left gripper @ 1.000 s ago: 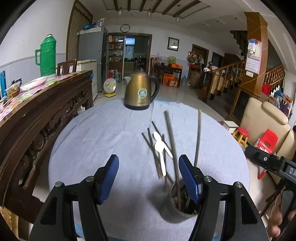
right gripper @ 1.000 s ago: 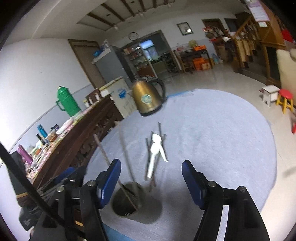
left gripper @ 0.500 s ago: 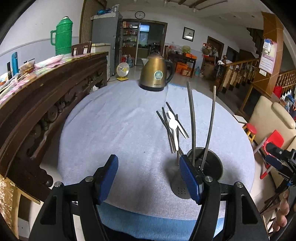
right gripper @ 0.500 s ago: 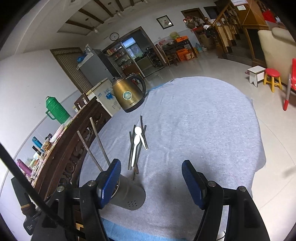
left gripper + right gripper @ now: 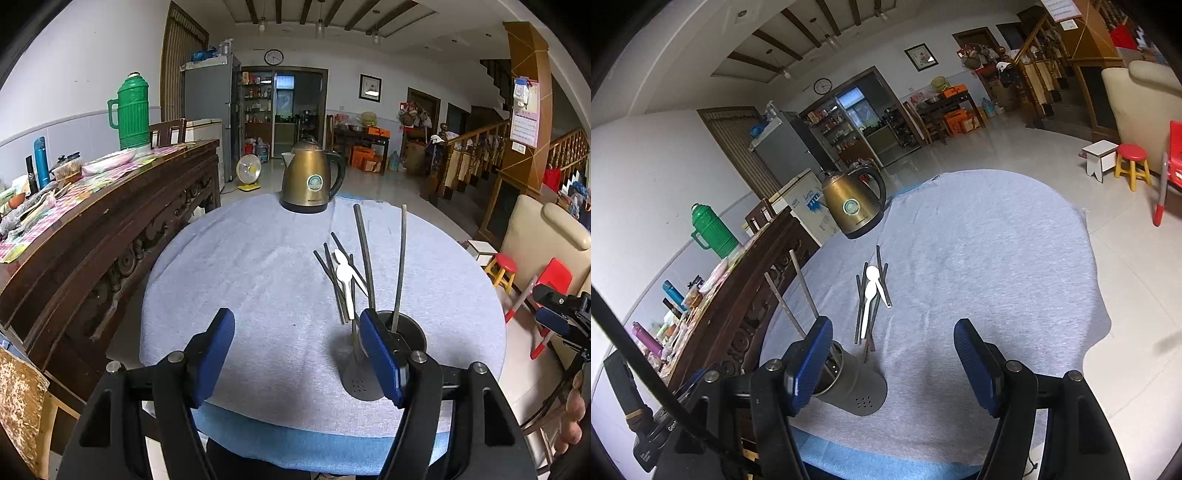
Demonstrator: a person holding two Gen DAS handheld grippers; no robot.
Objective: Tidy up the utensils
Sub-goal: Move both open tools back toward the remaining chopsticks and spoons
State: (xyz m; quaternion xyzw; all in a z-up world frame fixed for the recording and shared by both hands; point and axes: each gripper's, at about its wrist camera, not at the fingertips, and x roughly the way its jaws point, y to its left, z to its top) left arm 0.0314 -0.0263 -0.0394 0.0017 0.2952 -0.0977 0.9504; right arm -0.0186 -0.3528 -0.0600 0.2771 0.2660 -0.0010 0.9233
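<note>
A grey metal utensil holder (image 5: 361, 384) stands near the front edge of the round, grey-clothed table (image 5: 251, 280), with two dark chopsticks (image 5: 365, 254) upright in it. Just beyond it, several dark chopsticks (image 5: 332, 277) and a white spoon (image 5: 345, 275) lie in a loose pile on the cloth. My left gripper (image 5: 299, 356) hovers open and empty at the table's front edge, the holder behind its right finger. My right gripper (image 5: 894, 365) is also open and empty, with the holder (image 5: 862, 391) by its left finger and the spoon (image 5: 870, 295) ahead.
A brass kettle (image 5: 312, 181) stands at the table's far side. A dark carved sideboard (image 5: 110, 229) with bottles and a green flask runs along the left. To the right are a beige sofa (image 5: 535, 243), a red stool and a red chair on the floor.
Both grippers have drawn back from over the holder toward the table's front edge. The holder and the pile now sit farther ahead, and both pairs of jaws stay open.
</note>
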